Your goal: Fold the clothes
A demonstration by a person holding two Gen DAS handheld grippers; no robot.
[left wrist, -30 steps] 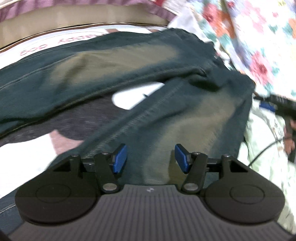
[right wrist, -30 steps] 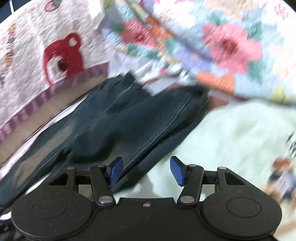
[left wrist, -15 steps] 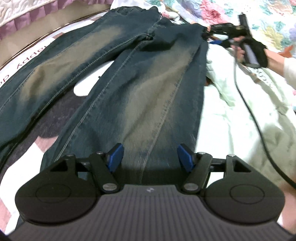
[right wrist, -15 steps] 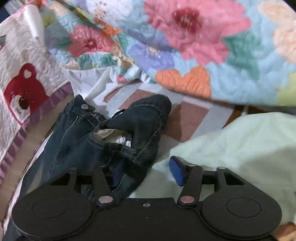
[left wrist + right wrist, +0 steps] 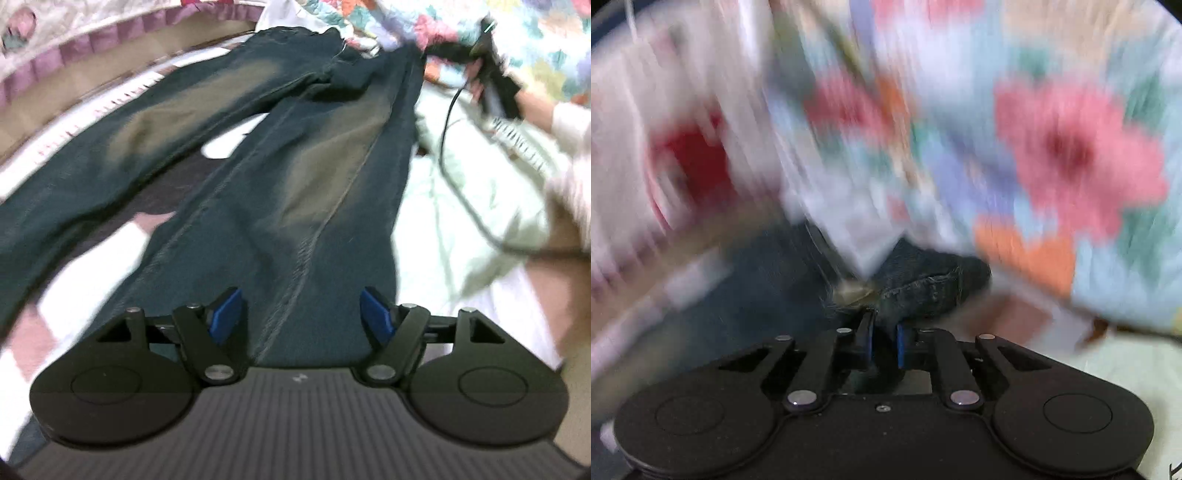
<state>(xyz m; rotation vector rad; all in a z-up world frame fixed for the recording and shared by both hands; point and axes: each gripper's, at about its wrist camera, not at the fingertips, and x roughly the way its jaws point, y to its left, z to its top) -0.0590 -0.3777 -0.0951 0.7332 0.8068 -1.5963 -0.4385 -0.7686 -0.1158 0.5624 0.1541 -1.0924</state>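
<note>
My right gripper (image 5: 883,345) has its fingers pressed nearly together on a bunched bit of the jeans' (image 5: 295,192) waistband, the denim gathered right at and just ahead of the tips. My left gripper (image 5: 301,314) has its fingers spread wide, empty, with the near trouser leg lying between and beyond them; I cannot tell whether the tips touch the cloth. The jeans lie spread out, both legs running forward from my left fingers toward the waist at the far end, where my right gripper (image 5: 448,51) shows, far ahead and to the right of the left fingertips.

What worries me: the right-wrist view is heavily smeared, so that hand looks to be moving fast. The pinch seems to hold only a small lump of thick denim, and I judge a sharp pull could slip it free or drag the whole garment crooked. The cable (image 5: 448,133) hanging from the right gripper trails over the pale green cloth (image 5: 461,206) right of my left fingers and could snag. The quilt (image 5: 1052,147) just beyond the right fingertips could be caught in the fold.

No containers show in either view.
</note>
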